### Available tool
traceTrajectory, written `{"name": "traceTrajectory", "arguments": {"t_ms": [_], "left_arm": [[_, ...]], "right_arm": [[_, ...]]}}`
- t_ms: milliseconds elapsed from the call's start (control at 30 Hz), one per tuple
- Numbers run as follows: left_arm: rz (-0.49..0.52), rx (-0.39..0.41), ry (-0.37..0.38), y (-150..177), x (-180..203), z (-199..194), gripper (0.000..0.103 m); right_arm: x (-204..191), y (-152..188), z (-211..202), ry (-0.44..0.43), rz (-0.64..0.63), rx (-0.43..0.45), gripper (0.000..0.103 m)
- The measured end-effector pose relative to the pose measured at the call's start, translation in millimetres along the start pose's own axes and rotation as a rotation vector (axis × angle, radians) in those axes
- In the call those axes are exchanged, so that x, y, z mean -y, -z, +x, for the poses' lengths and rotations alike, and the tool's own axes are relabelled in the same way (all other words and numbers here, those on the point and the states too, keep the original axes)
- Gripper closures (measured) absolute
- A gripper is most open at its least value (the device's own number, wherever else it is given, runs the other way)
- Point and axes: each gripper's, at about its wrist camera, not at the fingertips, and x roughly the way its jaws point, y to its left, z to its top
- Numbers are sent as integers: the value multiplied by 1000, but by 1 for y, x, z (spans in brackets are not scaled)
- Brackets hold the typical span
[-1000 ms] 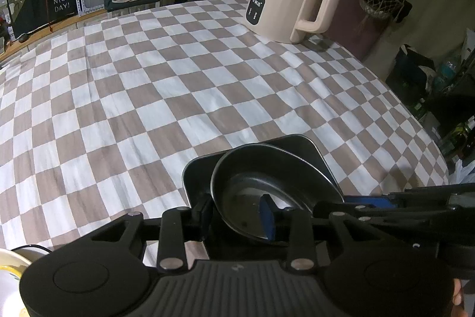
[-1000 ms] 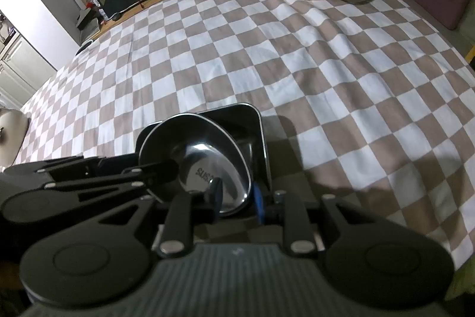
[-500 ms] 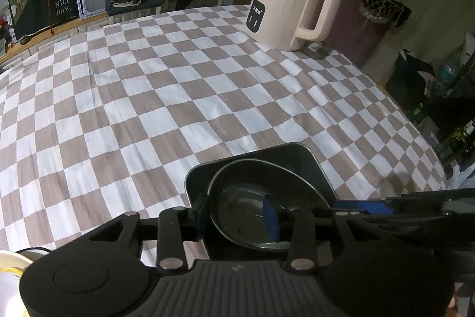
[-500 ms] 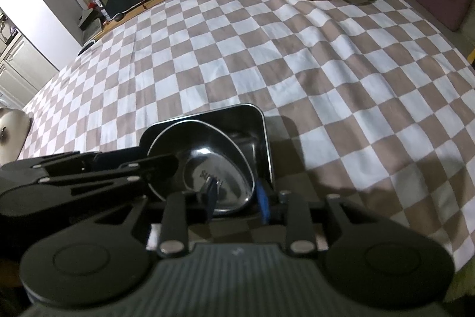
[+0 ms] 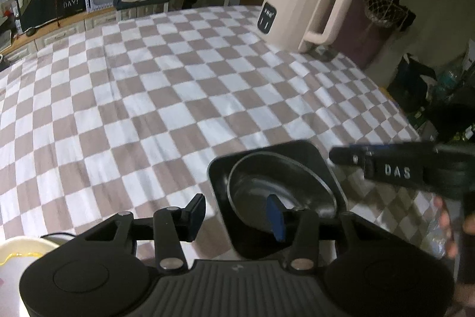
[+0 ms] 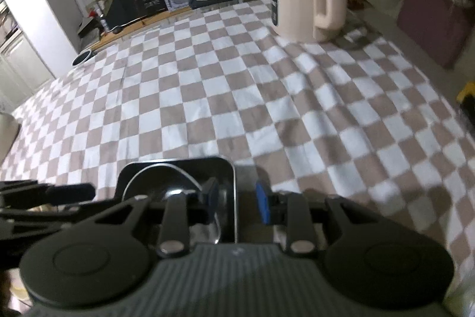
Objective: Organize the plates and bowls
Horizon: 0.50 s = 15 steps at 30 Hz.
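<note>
Since a second ago the left gripper [image 5: 236, 216] has let go of the bowl's near rim and slid leftward, while the right gripper [image 6: 237, 202] has pulled back from inside the bowl toward the tray's right wall.

The left gripper's jaws are opening: one blue-padded finger is hanging over the checkered tablecloth [image 5: 154, 97], the other is hovering above the bowl's hollow, gripping nothing. The right gripper's jaws are closing, straddling the tray's right wall without clearly pressing on it.

The round stainless-steel bowl [image 5: 282, 189] is sitting inside the square steel tray [image 5: 326, 165], shiny and dark with a thin bright rim; the tray is showing rounded corners and upright walls. Both are lying at the near edge of the table, close to the grippers.

The soft brown-and-white cloth is wrinkling slightly and stretching wide and open beyond the tray. A cream ribbed electric kettle [image 5: 299, 11] with a big loop handle is standing at the far right corner, well apart.
</note>
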Motion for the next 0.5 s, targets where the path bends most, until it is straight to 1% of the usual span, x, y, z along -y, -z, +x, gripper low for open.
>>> {"name": "traceTrajectory", "arguments": {"t_ms": [67, 100, 167, 200, 233, 267, 300, 333, 500], "left_arm": [[5, -18, -7, 2, -1, 3, 60], [6, -29, -10, 2, -2, 4, 63], [7, -55, -18, 4, -4, 7, 66], [12, -73, -27, 4, -5, 10, 69], [19, -90, -35, 5, -5, 12, 73], [23, -104, -44, 5, -6, 15, 75], [22, -111, -45, 6, -7, 16, 74], [17, -115, -41, 5, -8, 17, 74], [14, -122, -43, 3, -10, 23, 74]], "right_arm": [[-3, -2, 7, -15, -40, -13, 75], [-5, -2, 10, -17, -53, -26, 76], [-9, -2, 19, -5, -90, -62, 79], [-11, -2, 22, 2, -106, -77, 80], [-11, -1, 26, 11, -123, -93, 83], [-11, -1, 28, 21, -132, -105, 85], [-10, 0, 30, 34, -137, -117, 90], [-9, 0, 32, 37, -137, -124, 91], [-6, 2, 29, 14, -131, -135, 92]]}}
